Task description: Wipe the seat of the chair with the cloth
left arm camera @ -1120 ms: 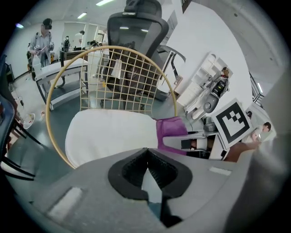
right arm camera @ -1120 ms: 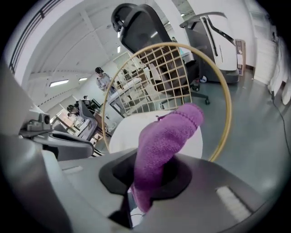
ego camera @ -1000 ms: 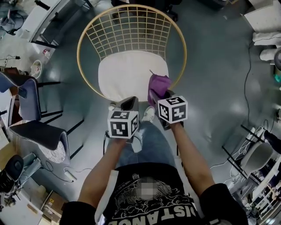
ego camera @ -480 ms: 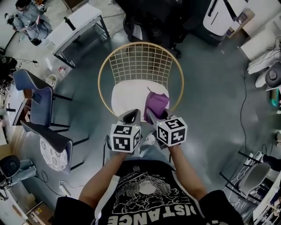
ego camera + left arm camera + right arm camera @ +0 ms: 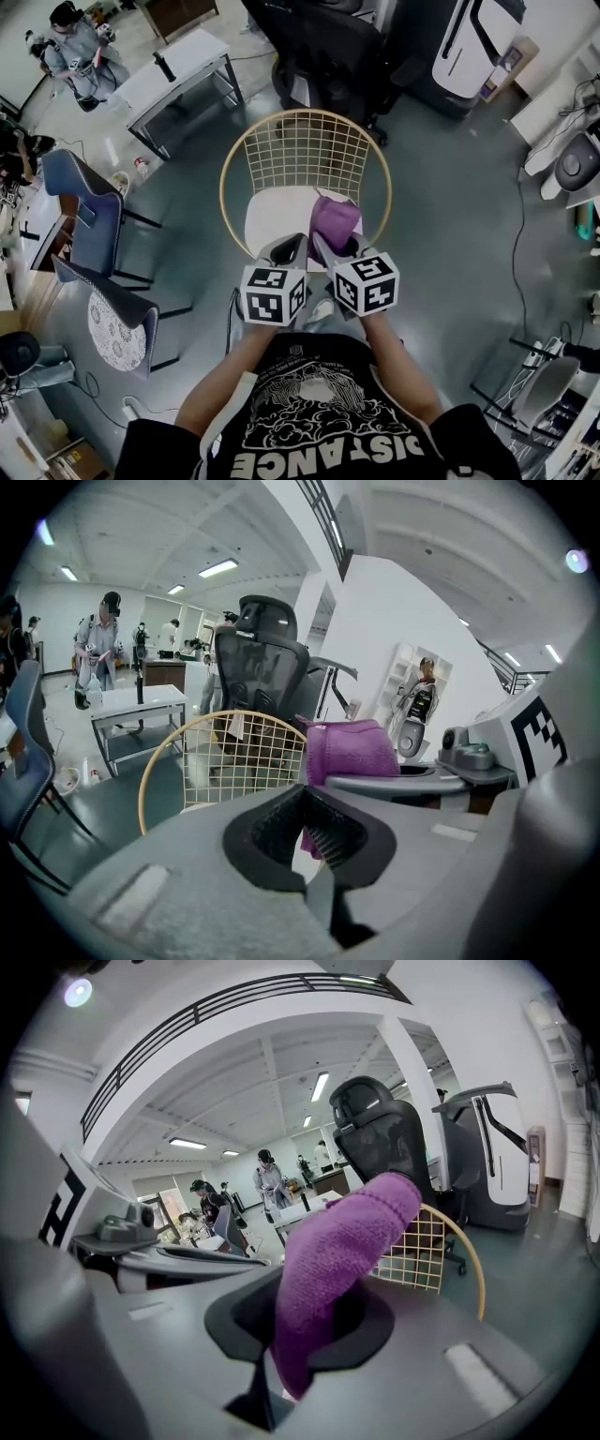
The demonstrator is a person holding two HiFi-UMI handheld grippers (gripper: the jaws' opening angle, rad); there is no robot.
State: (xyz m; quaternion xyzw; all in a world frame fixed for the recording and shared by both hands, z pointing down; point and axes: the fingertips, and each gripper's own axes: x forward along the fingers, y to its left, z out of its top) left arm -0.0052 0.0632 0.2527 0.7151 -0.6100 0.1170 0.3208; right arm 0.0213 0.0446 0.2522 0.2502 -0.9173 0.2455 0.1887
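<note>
A chair with a gold wire back (image 5: 305, 155) and a white seat (image 5: 277, 220) stands in front of me on the grey floor. My right gripper (image 5: 335, 246) is shut on a purple cloth (image 5: 335, 221), which it holds above the seat's front right part. In the right gripper view the cloth (image 5: 342, 1241) sticks up out of the shut right gripper (image 5: 291, 1340). My left gripper (image 5: 287, 247) is shut on nothing, beside the right one over the seat's front edge. From the left gripper (image 5: 311, 844), the cloth (image 5: 349, 750) and the wire back (image 5: 220, 757) show ahead.
A black office chair (image 5: 333, 56) stands right behind the wire chair. At the left are a white table (image 5: 178, 75), a blue chair (image 5: 84, 206) and a grey chair (image 5: 117, 319). White equipment (image 5: 478, 42) stands at the back right. A person (image 5: 80, 42) stands far left.
The head view has pulled up and back, so the chair looks smaller. Both grippers stay side by side at the seat's front, the right still holding the cloth.
</note>
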